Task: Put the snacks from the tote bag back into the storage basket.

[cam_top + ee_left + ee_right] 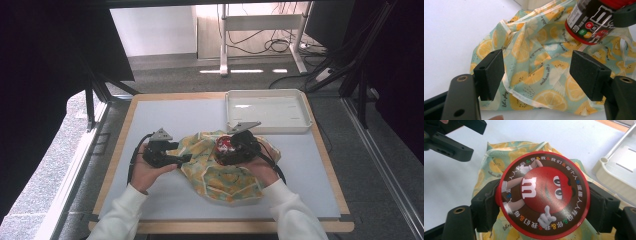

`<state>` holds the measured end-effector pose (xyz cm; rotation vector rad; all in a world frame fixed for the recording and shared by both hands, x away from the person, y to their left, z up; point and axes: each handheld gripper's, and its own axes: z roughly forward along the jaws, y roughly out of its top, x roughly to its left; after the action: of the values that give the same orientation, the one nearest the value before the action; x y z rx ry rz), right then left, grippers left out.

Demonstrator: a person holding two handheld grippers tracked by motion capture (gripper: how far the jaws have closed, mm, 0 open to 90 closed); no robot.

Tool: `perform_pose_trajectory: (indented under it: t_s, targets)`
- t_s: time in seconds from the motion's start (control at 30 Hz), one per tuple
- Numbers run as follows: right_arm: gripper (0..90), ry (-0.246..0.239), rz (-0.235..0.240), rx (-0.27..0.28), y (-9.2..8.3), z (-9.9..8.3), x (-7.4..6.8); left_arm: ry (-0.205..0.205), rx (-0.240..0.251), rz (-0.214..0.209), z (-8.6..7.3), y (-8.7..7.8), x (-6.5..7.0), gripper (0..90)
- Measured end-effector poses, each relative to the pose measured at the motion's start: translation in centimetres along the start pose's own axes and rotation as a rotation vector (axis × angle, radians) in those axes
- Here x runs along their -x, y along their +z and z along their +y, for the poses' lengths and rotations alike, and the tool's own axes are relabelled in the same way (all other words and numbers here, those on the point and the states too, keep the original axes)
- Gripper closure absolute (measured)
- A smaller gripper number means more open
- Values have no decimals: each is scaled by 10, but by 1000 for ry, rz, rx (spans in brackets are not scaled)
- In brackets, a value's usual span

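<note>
1. Two forearms in white sleeves [292, 212], entering from the near edge of the table [320, 165] and angling inward toward each other.
2. Left hand [145, 172] wrapped under its tool, wrist low near the table top, knuckles turned toward the centre.
3. Left gripper [186, 158] pointing rightward at the near-left edge of the fruit-print cloth bag [225, 172]; grey three-cornered plate [161, 134] riding on top.
4. In the left gripper view, left gripper [537, 72] spread wide, pads apart with nothing between them, hovering just over the bag [536, 57] and its pale hem; touching the fabric or not, impossible to tell.
5. Right hand [262, 170] resting at the bag's right side, palm cupped under its tool, forearm lying over the bag's near-right corner.
6. Right gripper [227, 146] clenched on the M&M's canister [224, 144], held above the middle of the bag.
7. In the right gripper view, right gripper [542, 205] with one pad pressed to each side of the canister [542, 195], the round red-rimmed lid facing the camera, the bag [491, 165] spread beneath.
8. In the left gripper view, canister [591, 21] seen tilted at the upper right, dark label and red base rim turned toward the bag.
9. White tray [267, 111] at the far right of the table, well apart from the left hand, just beyond the bag's far edge.
</note>
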<state>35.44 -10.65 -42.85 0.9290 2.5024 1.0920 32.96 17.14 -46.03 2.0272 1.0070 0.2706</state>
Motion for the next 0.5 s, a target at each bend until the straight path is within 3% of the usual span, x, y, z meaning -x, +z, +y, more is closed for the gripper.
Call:
perform_pose_trajectory:
  t_s: [0.5]
  targets:
    - [231, -4, 37, 25, -15, 3, 4, 3, -7, 0, 0, 1, -1, 280]
